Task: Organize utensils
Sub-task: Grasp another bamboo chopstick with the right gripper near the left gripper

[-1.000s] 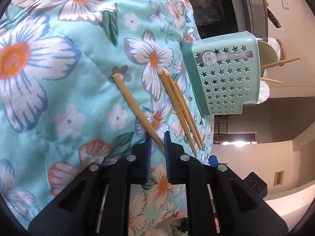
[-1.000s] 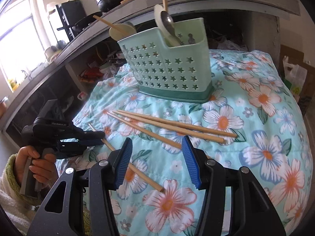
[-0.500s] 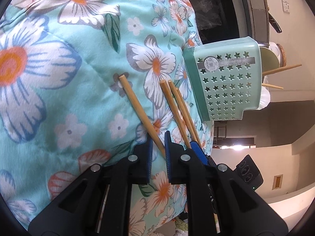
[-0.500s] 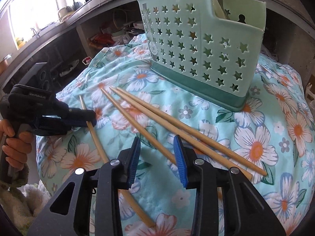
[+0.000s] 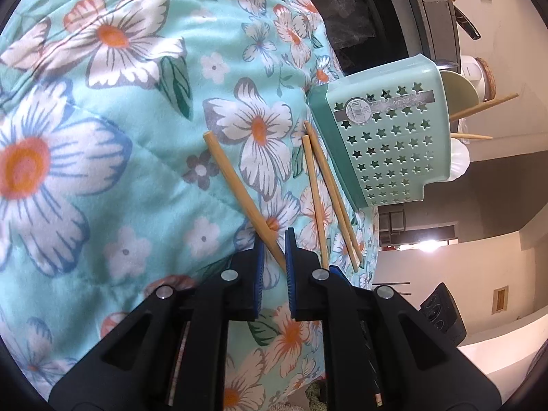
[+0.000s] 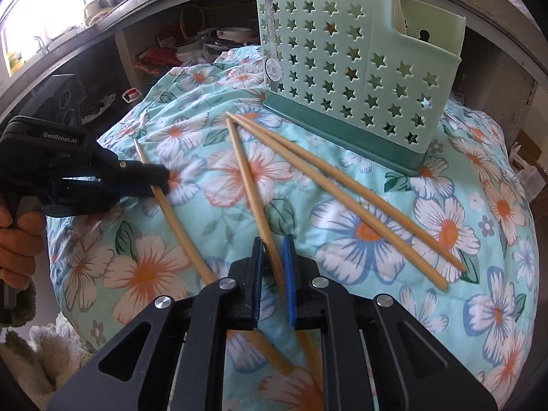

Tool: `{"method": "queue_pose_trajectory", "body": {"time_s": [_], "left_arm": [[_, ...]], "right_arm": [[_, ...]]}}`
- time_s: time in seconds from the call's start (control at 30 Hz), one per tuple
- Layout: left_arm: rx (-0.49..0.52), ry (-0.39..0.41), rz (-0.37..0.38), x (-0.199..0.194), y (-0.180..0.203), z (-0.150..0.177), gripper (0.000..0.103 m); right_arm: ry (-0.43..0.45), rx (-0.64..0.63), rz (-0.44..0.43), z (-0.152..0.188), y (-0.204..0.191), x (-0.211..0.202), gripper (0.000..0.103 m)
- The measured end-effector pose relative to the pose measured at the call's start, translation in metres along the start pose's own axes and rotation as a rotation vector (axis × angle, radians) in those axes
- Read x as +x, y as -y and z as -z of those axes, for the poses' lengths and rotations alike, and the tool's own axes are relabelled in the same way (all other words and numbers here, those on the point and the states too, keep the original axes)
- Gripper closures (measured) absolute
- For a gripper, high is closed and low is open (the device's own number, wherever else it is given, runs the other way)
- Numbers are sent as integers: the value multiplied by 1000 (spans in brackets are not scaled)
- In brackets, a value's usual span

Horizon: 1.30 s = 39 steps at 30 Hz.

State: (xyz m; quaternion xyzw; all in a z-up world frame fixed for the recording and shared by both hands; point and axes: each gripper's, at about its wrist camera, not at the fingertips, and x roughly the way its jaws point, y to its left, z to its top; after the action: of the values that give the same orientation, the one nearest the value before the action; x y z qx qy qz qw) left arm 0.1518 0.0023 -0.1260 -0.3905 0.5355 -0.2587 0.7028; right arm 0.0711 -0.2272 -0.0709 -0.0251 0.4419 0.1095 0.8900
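A flowered quilt [image 6: 394,246] bears a mint star-holed caddy [image 6: 352,68] at its far side. Nearer lie four chopsticks — the left gripper [image 5: 273,239] pinches one chopstick [image 5: 236,185]; the right gripper [image 6: 274,250], jaws just closing, pinches another chopstick [image 6: 246,178].

Mint star-punched caddy [image 6: 346,68]; tan chopsticks [image 6: 342,198]; aqua floral quilt [image 6: 479,239].

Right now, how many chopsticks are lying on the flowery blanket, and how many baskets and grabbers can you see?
Chopsticks on the flowery blanket: 4, at and
Star-hole baskets: 1
Grabbers: 2, the left gripper and the right gripper, each shut on one chopstick
Total: 7
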Motion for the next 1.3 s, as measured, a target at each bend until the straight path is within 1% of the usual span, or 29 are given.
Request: {"method": "queue_pose_trajectory", "body": {"time_s": [0.17,0.33,0.47,0.63,0.9,1.23,1.3], "left_arm": [[69,-29,-51,-14,6,-8,92],[69,-47,-91,-21,-2,-12,91],[50,-41,-100,-21,-8,-11,91],[56,-34,-109,-17,-6,-12,91],[52,-34,-105,-16,-8,-13,91],[46,-33,-80,-19,-12,-12,90],[44,-33,-76,-19,-13,-12,90]], "right_arm": [[-5,57,-14,7,4,-7,94],[-30,67,-38,12,6,-12,95],[-40,61,-69,8,6,-12,95],[-43,1,-65,-3,-6,-7,94],[-59,-71,-74,-27,-23,18,94],[-93,-175,-65,-56,-49,41,94],[-95,-181,-86,-59,-50,43,94]]}}
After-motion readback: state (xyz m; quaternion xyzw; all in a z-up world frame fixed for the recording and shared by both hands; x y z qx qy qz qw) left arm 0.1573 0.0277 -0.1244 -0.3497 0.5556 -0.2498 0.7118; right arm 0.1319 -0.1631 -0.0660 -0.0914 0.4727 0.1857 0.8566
